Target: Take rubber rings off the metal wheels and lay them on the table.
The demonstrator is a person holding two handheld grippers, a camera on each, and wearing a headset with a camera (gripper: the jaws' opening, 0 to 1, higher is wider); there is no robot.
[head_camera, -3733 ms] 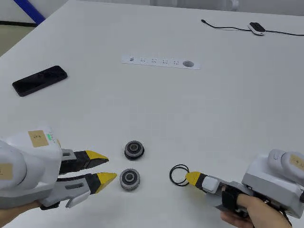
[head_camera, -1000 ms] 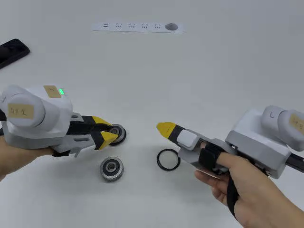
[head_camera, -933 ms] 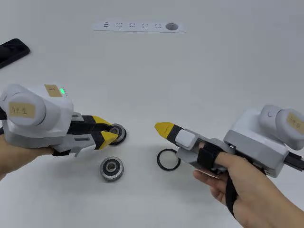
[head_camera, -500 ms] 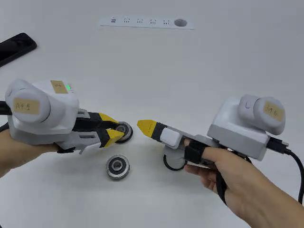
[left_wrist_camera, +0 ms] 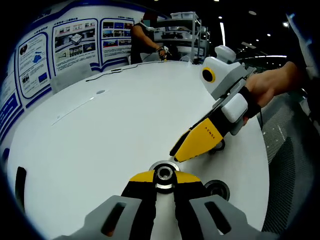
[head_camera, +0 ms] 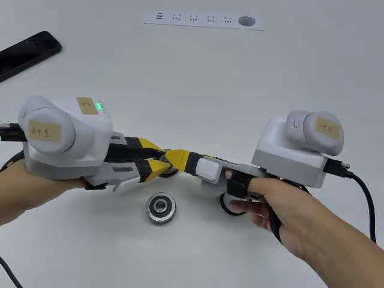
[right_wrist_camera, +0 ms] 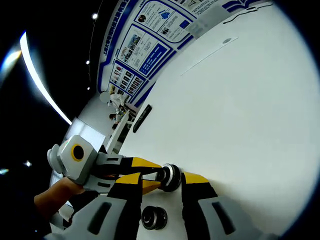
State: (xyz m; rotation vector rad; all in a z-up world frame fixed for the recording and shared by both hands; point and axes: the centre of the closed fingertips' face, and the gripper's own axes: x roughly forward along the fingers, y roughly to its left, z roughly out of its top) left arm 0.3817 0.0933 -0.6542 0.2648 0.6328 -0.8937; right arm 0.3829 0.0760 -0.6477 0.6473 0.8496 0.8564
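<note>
My left gripper [head_camera: 161,161] is shut on a small metal wheel [left_wrist_camera: 164,175], which has a dark rubber rim and sits between its yellow tips. My right gripper [right_wrist_camera: 165,179] comes in from the right. Its jaws stand apart on either side of that same wheel [right_wrist_camera: 169,177], open. In the head view the two yellow tips meet and hide most of the wheel. A second wheel [head_camera: 161,207] lies flat on the white table [head_camera: 198,90], just in front of the grippers. A loose black rubber ring [head_camera: 224,207] lies on the table, partly under the right hand.
A black phone [head_camera: 30,51] lies at the far left, and a white power strip [head_camera: 204,18] runs along the far edge. The right gripper's cable [head_camera: 366,198] trails off to the right. A person [left_wrist_camera: 150,35] stands beyond the table's far end.
The right gripper has moved left from over the ring until its jaws straddle the wheel held by the left gripper. The left gripper stays shut on that wheel. The camera shifted.
</note>
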